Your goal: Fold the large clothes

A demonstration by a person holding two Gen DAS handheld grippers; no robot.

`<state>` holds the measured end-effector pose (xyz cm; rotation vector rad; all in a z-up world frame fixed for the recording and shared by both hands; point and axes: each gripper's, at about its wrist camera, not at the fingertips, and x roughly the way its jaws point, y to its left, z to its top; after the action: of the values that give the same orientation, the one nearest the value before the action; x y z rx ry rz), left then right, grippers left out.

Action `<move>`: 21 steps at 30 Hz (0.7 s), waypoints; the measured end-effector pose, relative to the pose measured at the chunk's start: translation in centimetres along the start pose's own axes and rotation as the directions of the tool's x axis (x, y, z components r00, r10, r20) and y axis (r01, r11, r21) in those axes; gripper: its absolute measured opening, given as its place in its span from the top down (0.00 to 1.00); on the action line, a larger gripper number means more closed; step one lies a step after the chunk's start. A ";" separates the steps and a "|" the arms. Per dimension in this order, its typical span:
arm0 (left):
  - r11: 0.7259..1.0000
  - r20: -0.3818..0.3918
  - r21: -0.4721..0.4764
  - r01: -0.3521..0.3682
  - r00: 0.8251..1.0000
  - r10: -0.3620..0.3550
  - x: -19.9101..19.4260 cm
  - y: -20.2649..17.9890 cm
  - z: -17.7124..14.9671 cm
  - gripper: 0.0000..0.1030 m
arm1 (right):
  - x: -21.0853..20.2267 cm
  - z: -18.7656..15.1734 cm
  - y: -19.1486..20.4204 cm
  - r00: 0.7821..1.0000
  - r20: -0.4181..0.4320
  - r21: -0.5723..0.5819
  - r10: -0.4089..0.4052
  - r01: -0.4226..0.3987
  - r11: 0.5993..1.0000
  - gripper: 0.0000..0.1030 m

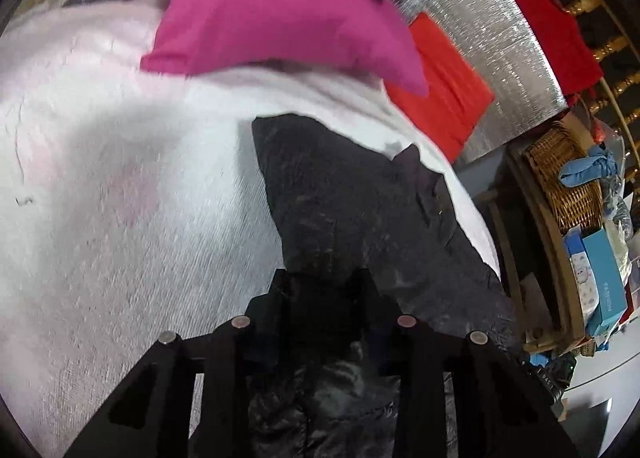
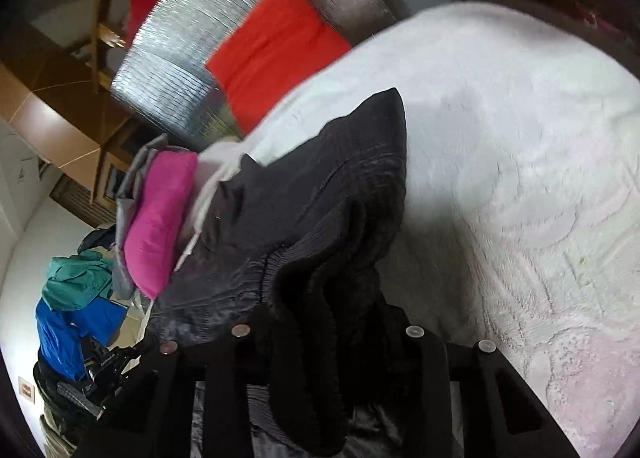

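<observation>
Gripping dark garment (image 1: 352,209), both grippers (pinched)

The dark grey garment (image 1: 352,193) is a padded, faintly shiny piece with a ribbed elastic hem (image 2: 304,290) and a black fleecy lining. It lies partly spread, rumpled and bunched, on the white bed cover (image 1: 120,185), its far corner pointing toward the pink pillow (image 1: 272,9).

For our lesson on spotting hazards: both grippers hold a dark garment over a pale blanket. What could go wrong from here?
1. The black garment hangs bunched in the right gripper; thick folds could slip from the jaws.
2. It may drag against the folded pink garment nearby and disturb it.
3. The left gripper grips only an edge, so the fold could land skewed on the blanket.
</observation>
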<state>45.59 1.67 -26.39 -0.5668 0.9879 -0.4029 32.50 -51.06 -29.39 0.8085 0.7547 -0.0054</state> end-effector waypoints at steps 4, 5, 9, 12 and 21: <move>0.998 -0.079 -0.004 -0.070 0.994 0.070 1.7 0.7 -0.3 0.65 | 1.5 -0.4 -1.9 0.996 -0.069 0.063 -0.053 0.057 0.996 0.57; 0.997 -0.085 -0.010 -0.070 0.994 0.069 1.8 0.8 -0.3 0.61 | 1.4 -0.3 -2.3 0.996 -0.076 0.092 -0.042 0.049 0.995 0.53; 0.995 -0.128 -0.037 -0.095 0.988 0.089 0.9 1.2 -0.2 0.38 | 0.2 -0.1 -2.7 0.997 -0.069 0.116 -0.031 0.039 0.992 0.26; 0.995 -0.142 -0.035 -0.091 0.986 0.085 0.3 1.6 -0.3 0.38 | 0.0 -0.1 -3.3 0.996 -0.081 0.125 -0.049 0.059 0.990 0.25; 0.999 -0.163 -0.016 -0.031 0.986 0.028 0.6 2.1 -1.4 0.58 | 2.1 -1.1 -1.4 0.994 -0.104 0.047 -0.025 0.030 0.998 0.49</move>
<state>44.80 2.58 -28.68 -0.5410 1.1569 -0.4189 32.99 -50.75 -32.09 0.8491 0.8659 -0.0070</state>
